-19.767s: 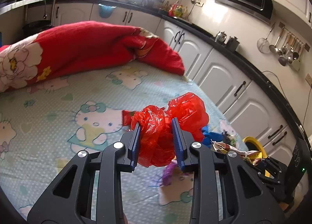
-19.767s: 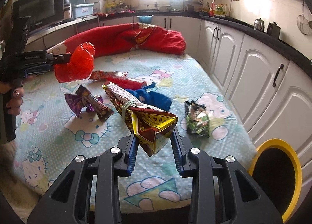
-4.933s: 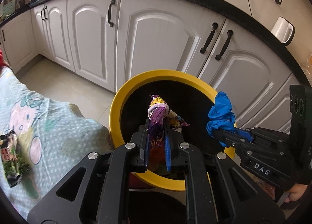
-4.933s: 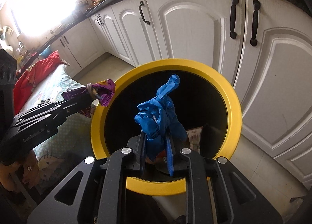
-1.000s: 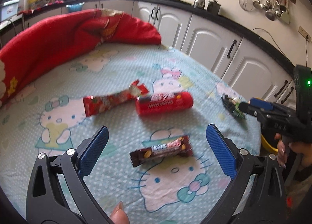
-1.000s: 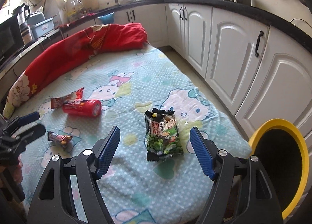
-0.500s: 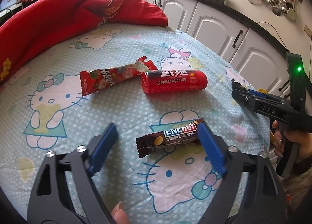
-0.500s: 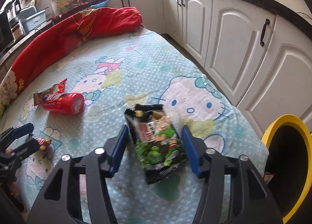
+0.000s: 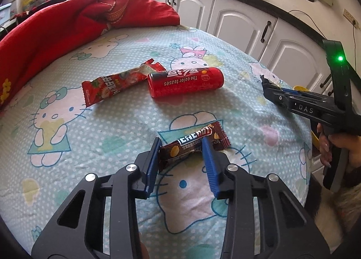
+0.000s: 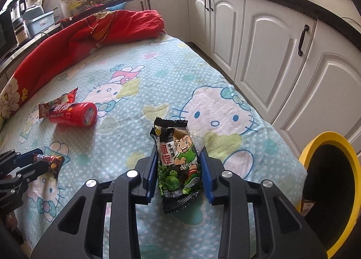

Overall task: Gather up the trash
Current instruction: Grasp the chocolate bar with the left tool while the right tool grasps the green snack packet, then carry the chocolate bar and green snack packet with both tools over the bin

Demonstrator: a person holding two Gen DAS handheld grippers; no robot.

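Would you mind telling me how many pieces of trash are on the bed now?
4: brown bar wrapper in the left gripper, green snack bag in the right gripper, red can and red wrapper mid-bed.

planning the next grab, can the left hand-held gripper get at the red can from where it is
Probably not yet: the left hand-held gripper is closed around the brown candy bar wrapper. The red can lies unobstructed farther up the bedsheet.
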